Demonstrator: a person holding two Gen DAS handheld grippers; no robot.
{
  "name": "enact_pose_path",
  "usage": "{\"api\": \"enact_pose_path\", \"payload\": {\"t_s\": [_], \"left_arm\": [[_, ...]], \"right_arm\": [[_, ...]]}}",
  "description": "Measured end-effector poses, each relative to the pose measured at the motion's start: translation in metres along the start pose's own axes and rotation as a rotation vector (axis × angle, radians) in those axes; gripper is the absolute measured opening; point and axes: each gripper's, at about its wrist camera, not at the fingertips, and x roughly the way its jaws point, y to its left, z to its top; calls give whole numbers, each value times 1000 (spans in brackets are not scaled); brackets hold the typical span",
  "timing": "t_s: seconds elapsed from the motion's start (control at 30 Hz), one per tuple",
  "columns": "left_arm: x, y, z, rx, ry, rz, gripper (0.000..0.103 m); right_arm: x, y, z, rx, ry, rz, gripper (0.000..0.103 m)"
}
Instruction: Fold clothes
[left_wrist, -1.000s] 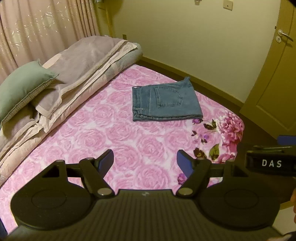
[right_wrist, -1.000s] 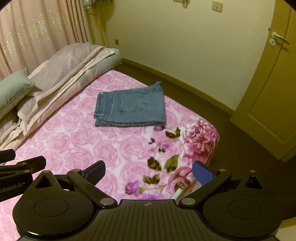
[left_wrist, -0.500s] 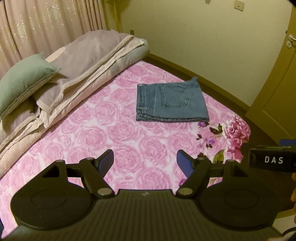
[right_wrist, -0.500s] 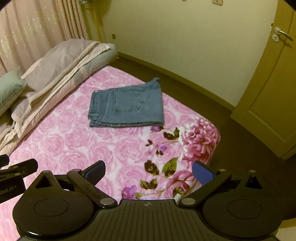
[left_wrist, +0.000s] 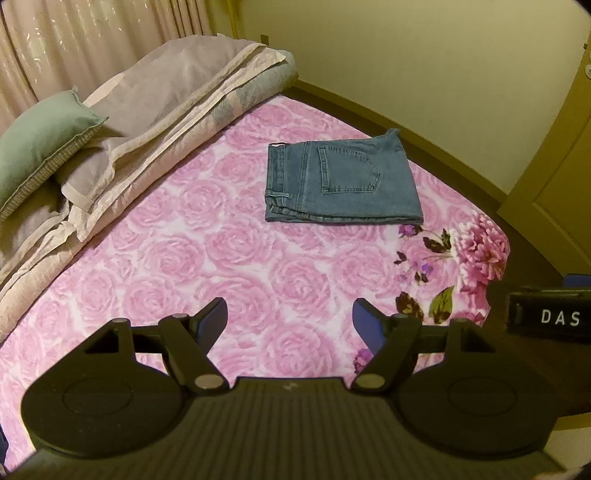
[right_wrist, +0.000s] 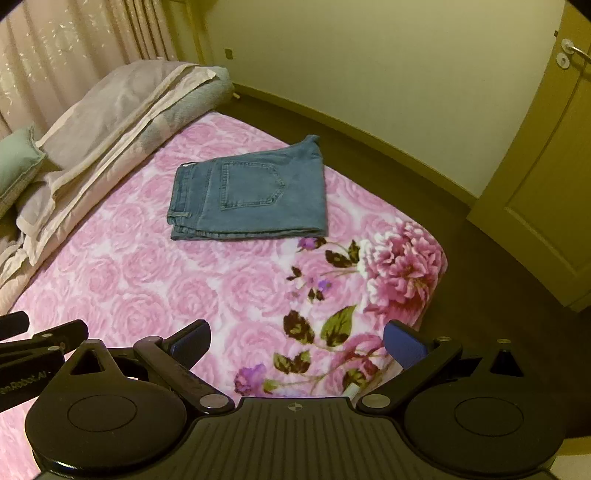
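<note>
Left wrist view: jeans (left_wrist: 341, 182) lay folded on bedspread (left_wrist: 229, 258); left gripper (left_wrist: 290, 319) and right gripper (right_wrist: 297, 341) fingers apart, empty. Denim looked heavy, floppy; best pinched at waistband.

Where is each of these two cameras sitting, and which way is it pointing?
Left wrist view: rides on the left gripper, looking forward and down over the pink rose-patterned bedspread at the folded blue denim jeans; its own open jaws show, plus part of the right gripper at the right edge.
Right wrist view: rides on the right gripper, facing the same bedspread; its open jaws show, plus part of the left gripper at the left edge.
Both share the jeans, the green pillow and the yellowish wooden door.
</note>
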Motion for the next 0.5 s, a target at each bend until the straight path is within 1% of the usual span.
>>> {"api": "enact_pose_path", "payload": {"t_s": [0.23, 0.5], "left_arm": [[11, -8, 12, 2, 8, -1, 72], [23, -14, 28, 7, -4, 5, 72]], "right_arm": [[11, -8, 12, 7, 11, 10, 102], [23, -12, 26, 6, 14, 20, 102]]}}
